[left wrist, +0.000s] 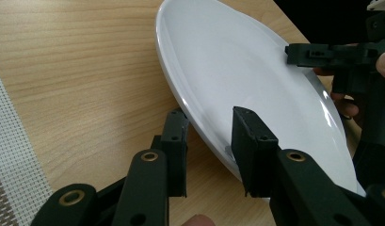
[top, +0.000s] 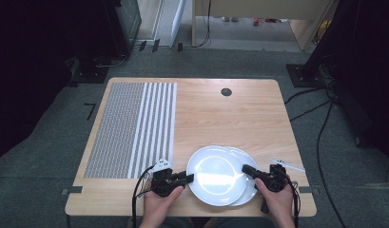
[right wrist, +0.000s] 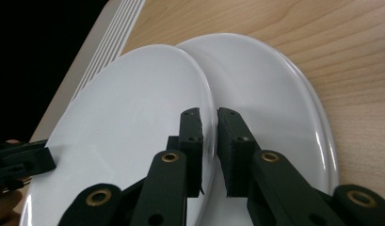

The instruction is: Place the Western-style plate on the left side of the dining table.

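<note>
With the right gripper (right wrist: 209, 141) pinched narrow on the top plate's (top: 213, 173) 3 o'clock rim, the left gripper (left wrist: 209, 146) straddles its 9 o'clock rim, jaws wide. Both plates sit at the table's (top: 230, 118) 6 o'clock edge. Likely lifting it off the lower plate (right wrist: 275, 117); next, left closes.

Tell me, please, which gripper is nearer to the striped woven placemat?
Left. The left gripper sits just below the striped woven placemat's near right corner, at the top white plate's left rim; the right gripper is across that plate.

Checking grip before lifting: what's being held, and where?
The right gripper pinches the top plate by its rim; the left gripper straddles the opposite rim, jaws apart.
</note>
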Demonstrator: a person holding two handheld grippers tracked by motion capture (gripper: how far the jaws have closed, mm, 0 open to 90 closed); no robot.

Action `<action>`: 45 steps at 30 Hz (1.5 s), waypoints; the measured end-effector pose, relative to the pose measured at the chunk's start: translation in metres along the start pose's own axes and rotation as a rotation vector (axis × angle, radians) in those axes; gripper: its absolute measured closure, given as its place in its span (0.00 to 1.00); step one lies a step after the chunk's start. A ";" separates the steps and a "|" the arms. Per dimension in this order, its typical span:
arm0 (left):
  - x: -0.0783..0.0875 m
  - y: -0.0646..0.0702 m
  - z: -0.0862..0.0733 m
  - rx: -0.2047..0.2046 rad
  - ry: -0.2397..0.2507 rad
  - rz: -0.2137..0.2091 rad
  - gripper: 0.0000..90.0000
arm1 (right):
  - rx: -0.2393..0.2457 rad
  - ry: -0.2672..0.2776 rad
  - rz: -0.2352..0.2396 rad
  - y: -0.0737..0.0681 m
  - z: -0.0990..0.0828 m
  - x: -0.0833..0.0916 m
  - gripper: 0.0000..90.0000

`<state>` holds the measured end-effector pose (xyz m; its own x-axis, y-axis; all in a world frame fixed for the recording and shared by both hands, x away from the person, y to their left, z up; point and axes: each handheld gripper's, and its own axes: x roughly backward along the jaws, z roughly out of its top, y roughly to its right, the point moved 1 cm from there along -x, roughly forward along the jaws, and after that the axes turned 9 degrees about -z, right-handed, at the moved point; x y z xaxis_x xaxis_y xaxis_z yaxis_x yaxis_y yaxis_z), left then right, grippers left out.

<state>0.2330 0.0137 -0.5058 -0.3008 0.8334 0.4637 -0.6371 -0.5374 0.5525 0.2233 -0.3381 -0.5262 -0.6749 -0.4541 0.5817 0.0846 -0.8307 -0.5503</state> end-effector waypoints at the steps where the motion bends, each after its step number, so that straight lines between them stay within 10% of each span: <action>1: 0.000 0.000 0.000 -0.001 0.000 0.001 0.75 | 0.006 0.004 -0.007 -0.001 0.000 0.000 0.90; 10: -0.001 -0.001 0.000 0.006 0.005 -0.006 0.76 | 0.054 0.009 -0.046 -0.008 -0.003 -0.007 0.88; 19: 0.000 -0.003 -0.001 0.026 0.027 -0.024 0.78 | -0.078 -0.001 0.025 -0.002 0.002 -0.001 0.94; 33: 0.001 -0.004 -0.001 0.048 0.033 -0.042 0.81 | -0.086 0.017 0.088 0.001 0.003 0.002 0.96; 45: 0.002 -0.004 -0.001 0.059 0.039 -0.036 0.81 | -0.187 -0.028 0.144 0.005 0.004 0.004 0.98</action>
<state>0.2341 0.0178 -0.5075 -0.3066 0.8558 0.4166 -0.6055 -0.5131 0.6084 0.2236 -0.3451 -0.5241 -0.6452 -0.5742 0.5040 0.0391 -0.6837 -0.7287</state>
